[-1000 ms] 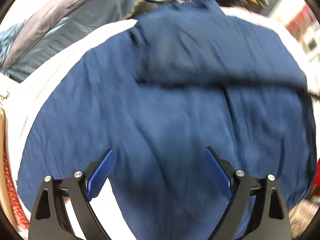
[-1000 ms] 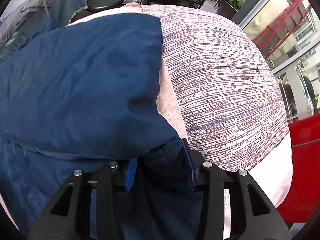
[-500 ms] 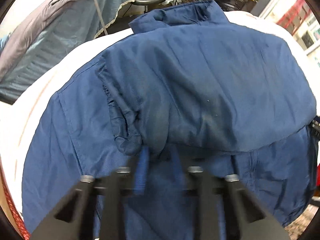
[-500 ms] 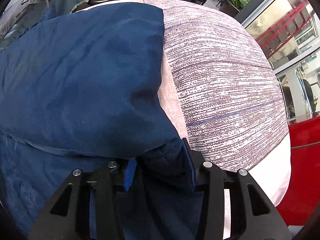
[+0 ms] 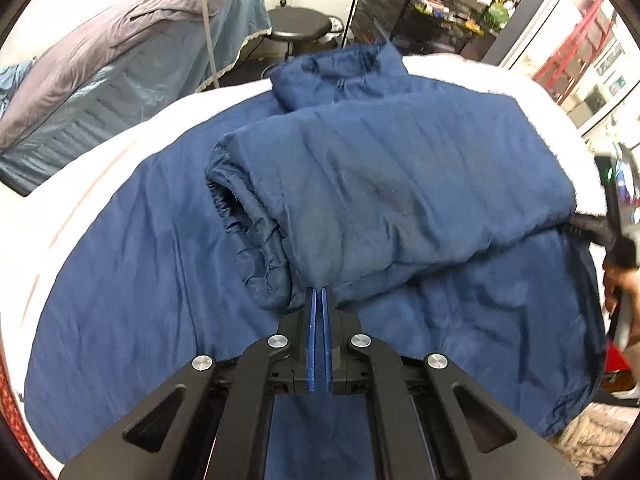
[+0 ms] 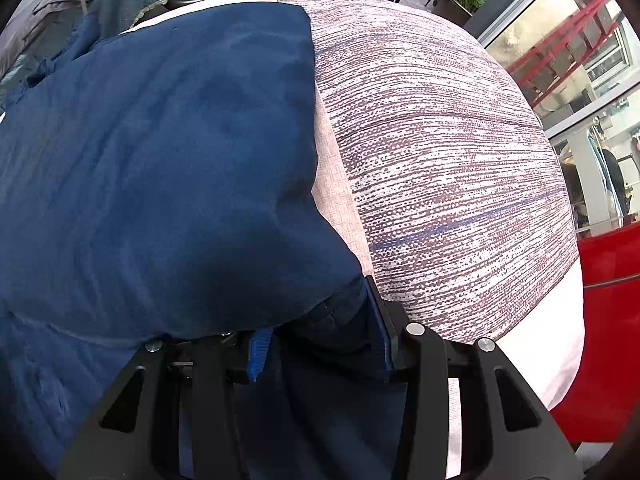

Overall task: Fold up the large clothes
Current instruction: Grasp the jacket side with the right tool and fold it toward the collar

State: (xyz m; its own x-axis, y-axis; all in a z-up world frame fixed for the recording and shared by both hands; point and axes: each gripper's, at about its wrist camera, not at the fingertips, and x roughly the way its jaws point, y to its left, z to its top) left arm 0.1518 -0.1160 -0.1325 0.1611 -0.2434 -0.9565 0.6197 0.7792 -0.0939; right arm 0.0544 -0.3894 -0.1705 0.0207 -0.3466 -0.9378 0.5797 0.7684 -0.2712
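Observation:
A large navy blue padded jacket (image 5: 160,280) lies spread on a bed, with one part folded across its middle (image 5: 400,184) and the collar (image 5: 340,76) at the far end. My left gripper (image 5: 320,294) is shut, its blue pads pinching the near edge of the folded part, which draws to a point at the tips. In the right wrist view the jacket (image 6: 160,160) fills the left half. My right gripper (image 6: 320,340) is shut on a thick bunch of its fabric at the jacket's right edge. A person's hand (image 5: 618,280) holds that gripper at the far right.
The bed has a white sheet (image 5: 100,152) and a striped grey-brown cover (image 6: 440,160). A black round stool (image 5: 300,30) stands beyond the bed. Grey and light blue bedding (image 5: 120,60) hangs at the left. Dark shelves (image 5: 432,4) and a red panel (image 6: 608,320) border the right.
My left gripper went from wide open over the flat jacket to shut on the folded part's near edge. The right gripper kept its hold and place.

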